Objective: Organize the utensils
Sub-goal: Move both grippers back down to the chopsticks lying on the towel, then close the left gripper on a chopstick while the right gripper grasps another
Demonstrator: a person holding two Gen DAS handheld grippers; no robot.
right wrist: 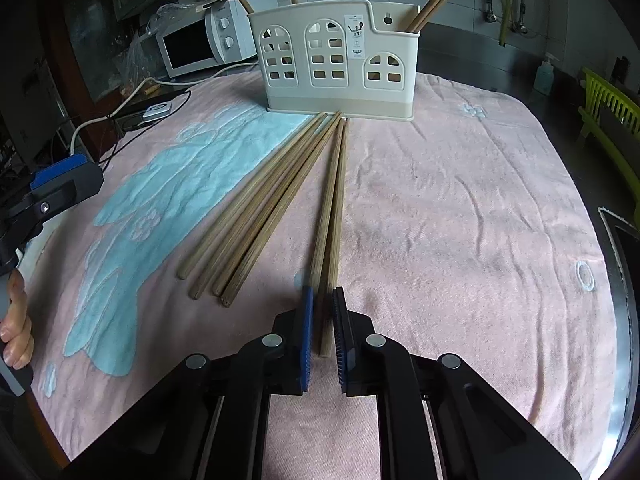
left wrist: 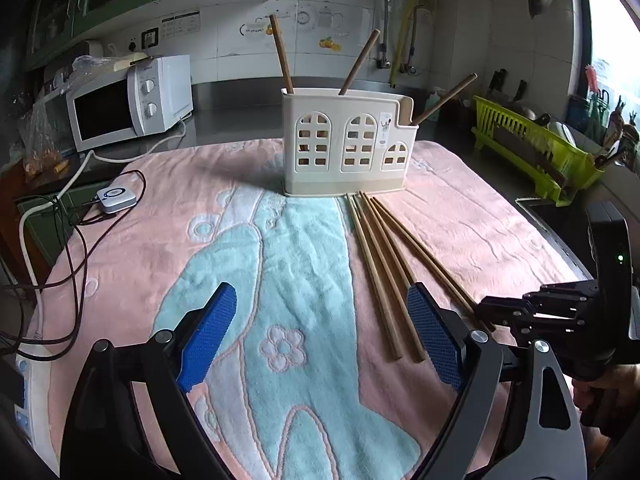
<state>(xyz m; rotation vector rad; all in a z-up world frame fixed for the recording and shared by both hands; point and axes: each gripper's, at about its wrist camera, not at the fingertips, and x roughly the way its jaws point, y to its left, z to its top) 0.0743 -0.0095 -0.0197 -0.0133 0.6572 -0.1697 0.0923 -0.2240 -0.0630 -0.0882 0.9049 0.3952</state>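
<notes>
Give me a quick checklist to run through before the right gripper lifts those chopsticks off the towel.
1. Right gripper closed around the pair of chopsticks: ok, jaws nearly together with the pair's near ends between them.
2. Both sticks of the pair caught firmly: cannot tell.
3. Four loose chopsticks clear of the jaws: ok, they lie to the left, apart from the pair.
4. Left gripper out of the way: ok, open over the towel, holding nothing.
5. Holder upright and ready: ok, standing at the far end, some chopsticks already in it.
</notes>
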